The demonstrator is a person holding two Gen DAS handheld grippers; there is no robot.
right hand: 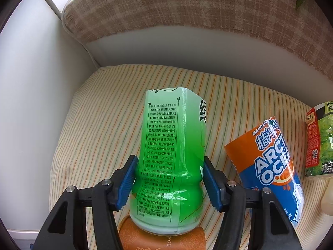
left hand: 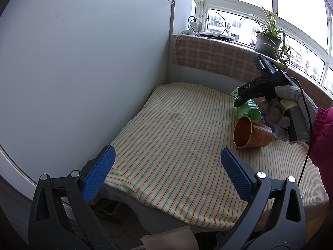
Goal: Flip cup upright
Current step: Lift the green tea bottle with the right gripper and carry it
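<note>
A brown-orange cup point(left hand: 252, 133) lies on its side on the striped tablecloth point(left hand: 166, 125), its mouth facing left. In the right wrist view only a strip of the cup point(right hand: 162, 239) shows at the bottom edge, under the bottle. A gloved hand point(left hand: 291, 95) holds my right gripper point(left hand: 236, 98) just above and behind the cup. My right gripper point(right hand: 169, 160) is shut on a green bottle point(right hand: 172, 158), its blue pads pressed against the bottle's narrow waist. My left gripper point(left hand: 168, 152) hangs open over the cloth's near edge, left of the cup, holding nothing.
An orange-and-blue drink bottle point(right hand: 274, 166) leans right of the green one, and a bottle with a red-and-green label point(right hand: 318, 139) stands farther right. A white panel point(left hand: 83, 62) walls the left side. A plaid-covered sill point(left hand: 218, 56) with a potted plant point(left hand: 268, 39) runs behind.
</note>
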